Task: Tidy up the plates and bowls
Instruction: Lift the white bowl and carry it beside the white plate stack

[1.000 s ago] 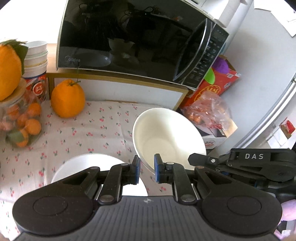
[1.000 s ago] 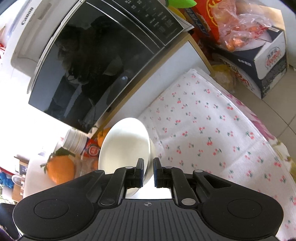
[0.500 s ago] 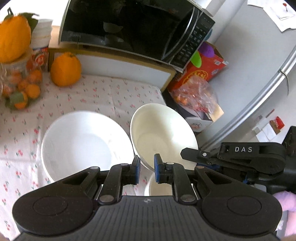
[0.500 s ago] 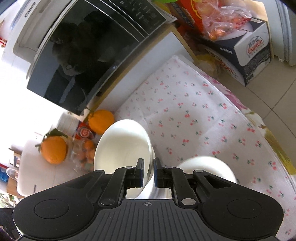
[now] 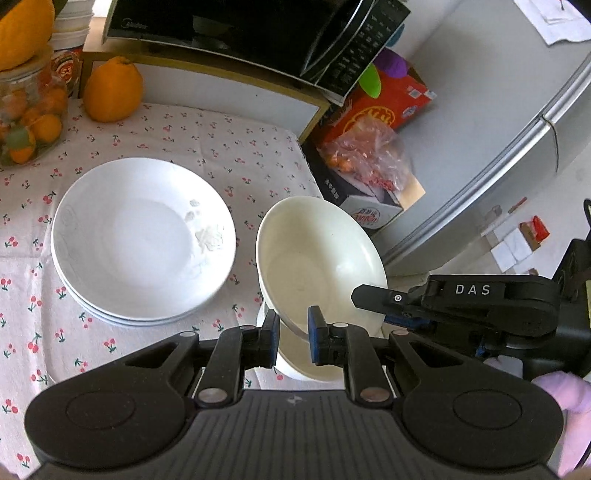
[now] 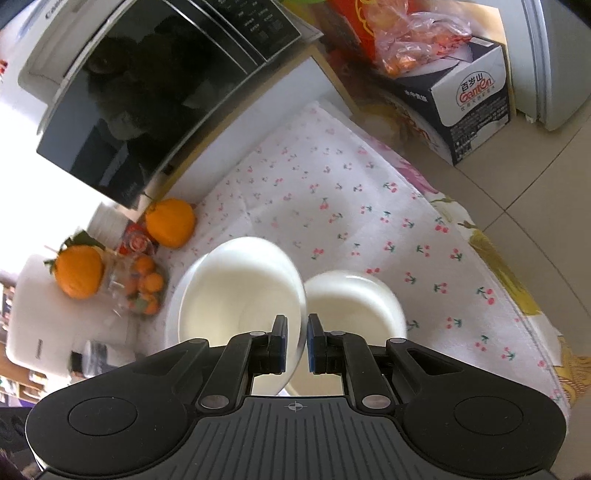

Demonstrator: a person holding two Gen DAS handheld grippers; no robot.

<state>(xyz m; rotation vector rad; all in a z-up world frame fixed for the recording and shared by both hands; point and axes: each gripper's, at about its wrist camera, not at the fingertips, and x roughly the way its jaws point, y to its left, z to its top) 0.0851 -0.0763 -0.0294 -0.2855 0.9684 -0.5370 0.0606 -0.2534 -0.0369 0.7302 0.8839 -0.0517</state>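
Both grippers pinch one white bowl (image 5: 317, 258) by its rim. The left gripper (image 5: 292, 338) and the right gripper (image 6: 297, 343) have jaws nearly closed on it. It looks hard, smooth and breakable. Another bowl (image 6: 354, 306) sits just below. Stacked plates (image 5: 144, 240) lie left of the left jaws on the worktop (image 5: 221, 147).

microwave (image 5: 258, 33), orange (image 5: 112, 90), fruit jar (image 5: 27, 122)
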